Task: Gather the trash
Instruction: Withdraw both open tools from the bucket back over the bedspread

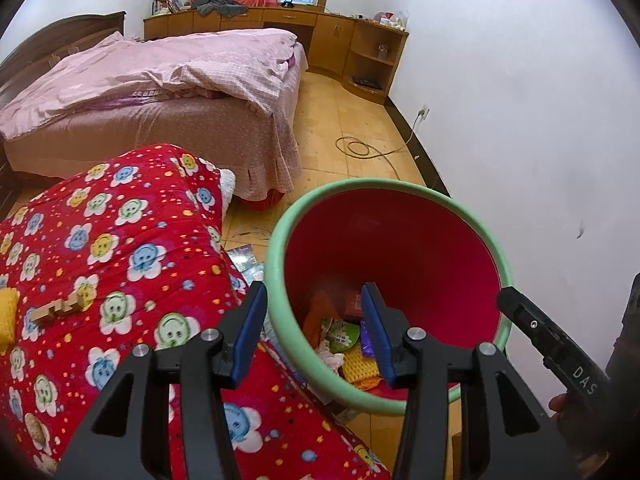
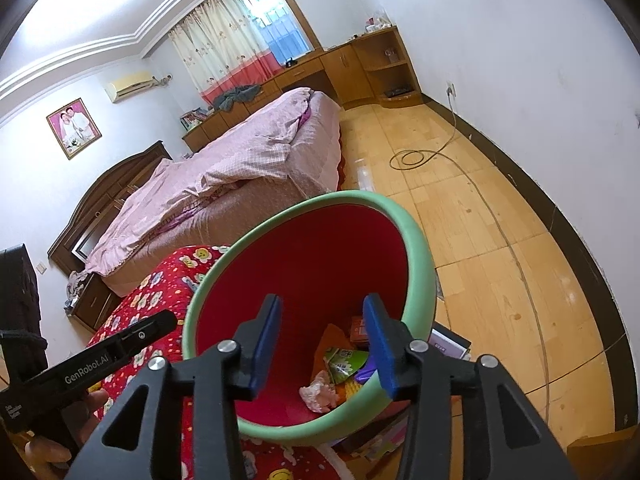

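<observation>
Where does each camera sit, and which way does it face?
Left wrist: on the left tongs, facing down into the bin, blanket at left; the right tongs' tip shows.
Right wrist: on the right tongs, facing down into the bin, floor at right; the left tongs' side and a hand show.
Shared: bin, blanket, bed.

From my seat, the bin's (image 1: pixel 276 252) near rim is hidden behind my left gripper (image 1: pixel 316 332). The trash at its bottom (image 2: pixel 340 364) overlaps, so I can't name most pieces. The yellow thing (image 1: pixel 8 316) at the red quilt's (image 1: pixel 120 240) left edge is cut off. Items on the far corner shelf (image 1: pixel 380 56) are too small to tell.
</observation>
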The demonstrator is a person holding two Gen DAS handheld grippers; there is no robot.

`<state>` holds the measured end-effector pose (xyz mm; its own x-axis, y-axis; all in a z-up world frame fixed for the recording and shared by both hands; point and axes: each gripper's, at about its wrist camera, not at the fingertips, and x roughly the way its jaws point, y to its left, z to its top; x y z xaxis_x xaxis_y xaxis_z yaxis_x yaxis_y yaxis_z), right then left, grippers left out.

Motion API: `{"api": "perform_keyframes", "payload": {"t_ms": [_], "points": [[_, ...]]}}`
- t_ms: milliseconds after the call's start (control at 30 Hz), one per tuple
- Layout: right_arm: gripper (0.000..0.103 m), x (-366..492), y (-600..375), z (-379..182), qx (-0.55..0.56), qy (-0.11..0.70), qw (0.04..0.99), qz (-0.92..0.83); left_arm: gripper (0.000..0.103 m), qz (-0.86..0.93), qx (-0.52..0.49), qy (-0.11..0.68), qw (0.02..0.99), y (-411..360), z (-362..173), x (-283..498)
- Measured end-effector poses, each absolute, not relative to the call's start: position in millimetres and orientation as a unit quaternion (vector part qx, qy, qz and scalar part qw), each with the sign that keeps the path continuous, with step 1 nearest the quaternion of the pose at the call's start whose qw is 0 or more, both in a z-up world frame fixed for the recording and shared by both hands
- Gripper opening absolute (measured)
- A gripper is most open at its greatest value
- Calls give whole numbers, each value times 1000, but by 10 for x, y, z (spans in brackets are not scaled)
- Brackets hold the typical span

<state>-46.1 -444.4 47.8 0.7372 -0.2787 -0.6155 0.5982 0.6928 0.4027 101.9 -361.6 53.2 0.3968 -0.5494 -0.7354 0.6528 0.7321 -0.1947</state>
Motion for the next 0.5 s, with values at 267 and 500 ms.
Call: {"api": "perform_keyframes", "payload": {"t_ms": [267,500], "points": [[63,-479,-4252,607,298,260,886,-244,49,-345,57,403,846,-3307,665,981],[71,-451,-4004,741,286,258,892,-236,50,-324,49,394,859,-2951,778,970]]}}
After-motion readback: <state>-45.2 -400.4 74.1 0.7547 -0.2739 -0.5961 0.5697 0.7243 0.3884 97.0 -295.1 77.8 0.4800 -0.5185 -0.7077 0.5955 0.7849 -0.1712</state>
